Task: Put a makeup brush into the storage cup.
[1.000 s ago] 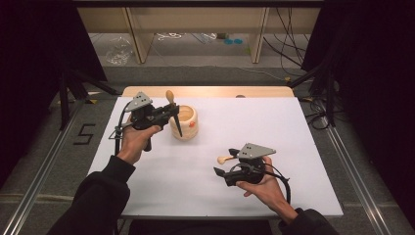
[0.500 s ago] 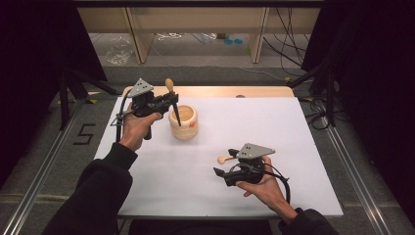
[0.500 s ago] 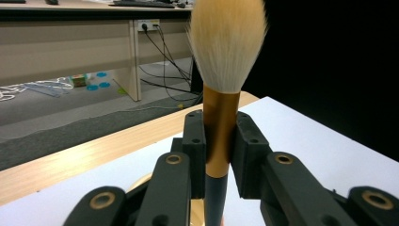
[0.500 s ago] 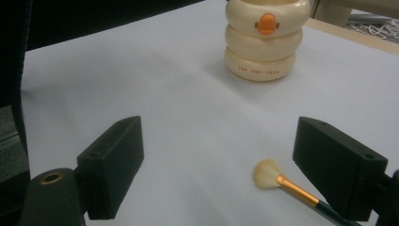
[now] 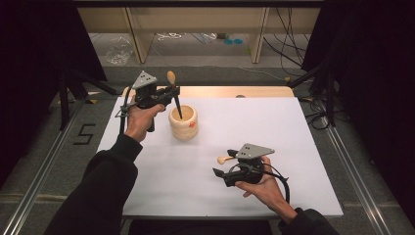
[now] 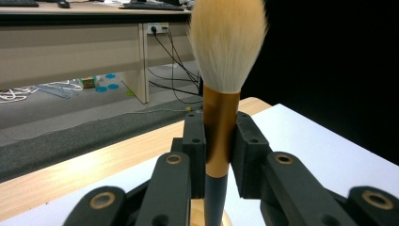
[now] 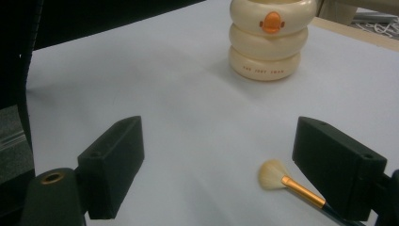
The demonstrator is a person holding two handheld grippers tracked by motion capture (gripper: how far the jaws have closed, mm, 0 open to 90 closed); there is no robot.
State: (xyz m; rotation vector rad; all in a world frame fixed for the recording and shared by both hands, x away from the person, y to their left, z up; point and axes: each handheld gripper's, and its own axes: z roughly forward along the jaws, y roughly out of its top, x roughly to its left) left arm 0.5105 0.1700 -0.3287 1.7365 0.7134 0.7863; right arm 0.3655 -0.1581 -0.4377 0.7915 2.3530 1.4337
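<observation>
A makeup brush [image 5: 173, 95] with cream bristles [image 6: 226, 42] and a gold ferrule stands upright in my left gripper [image 5: 174, 94], whose jaws are shut on the ferrule [image 6: 220, 136]. Its dark handle points down into the mouth of a cream ringed cup [image 5: 183, 123] with an orange duck bill [image 7: 268, 40]. My right gripper [image 5: 221, 166] rests low on the white table, open [image 7: 235, 155]. A smaller brush [image 7: 282, 181] lies flat just inside its right jaw, untouched [image 5: 225, 159].
The white tabletop [image 5: 293, 147] has a wooden strip [image 5: 220, 91] along its far edge. Metal rails run along both sides on the floor. Desk legs and cables [image 5: 293, 49] lie beyond the table, with black curtains left and right.
My left gripper has moved up and away with the brush, drawing its handle higher out of the cup. The right gripper and the small brush have stayed put.
</observation>
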